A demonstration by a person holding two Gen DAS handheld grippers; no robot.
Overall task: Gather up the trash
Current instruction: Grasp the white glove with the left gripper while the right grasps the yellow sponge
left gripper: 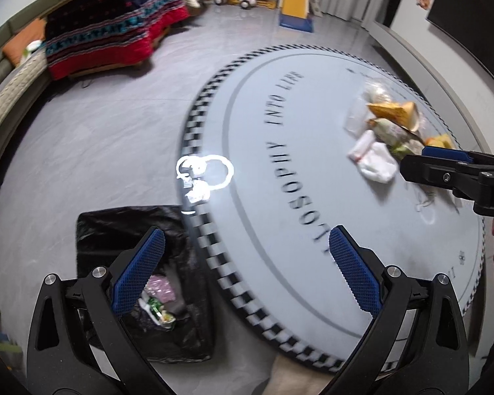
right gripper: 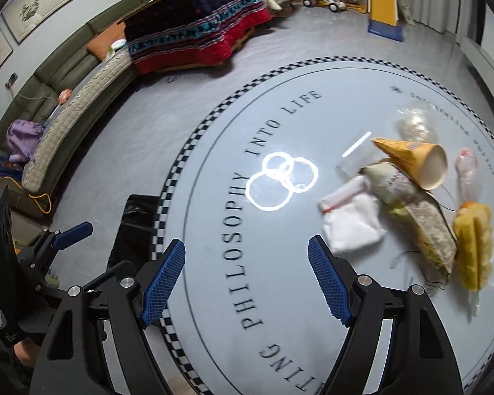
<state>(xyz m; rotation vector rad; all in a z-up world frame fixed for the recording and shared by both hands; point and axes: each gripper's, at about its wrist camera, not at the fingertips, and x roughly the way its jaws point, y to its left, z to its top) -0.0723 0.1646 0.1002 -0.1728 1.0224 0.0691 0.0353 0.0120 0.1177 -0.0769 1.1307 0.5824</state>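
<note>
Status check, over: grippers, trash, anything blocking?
Left gripper and right gripper open, empty. Trash pile on round table; bin bag beside it. Nothing blocking.

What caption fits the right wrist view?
Open right gripper above the round table, facing piled trash; nothing between its fingers.

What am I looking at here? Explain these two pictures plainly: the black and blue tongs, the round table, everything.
A person holds a two-finger claw in each hand, each carrying a camera looking along its fingers. One picture is from the left claw, over the black-lined trash bin; the other is from the right claw, over the round grey lettered table. Both are open and empty. On the table lie a white crumpled tissue, a yellow paper cup, a grey wrapper, clear plastic and a yellow packet.
</note>
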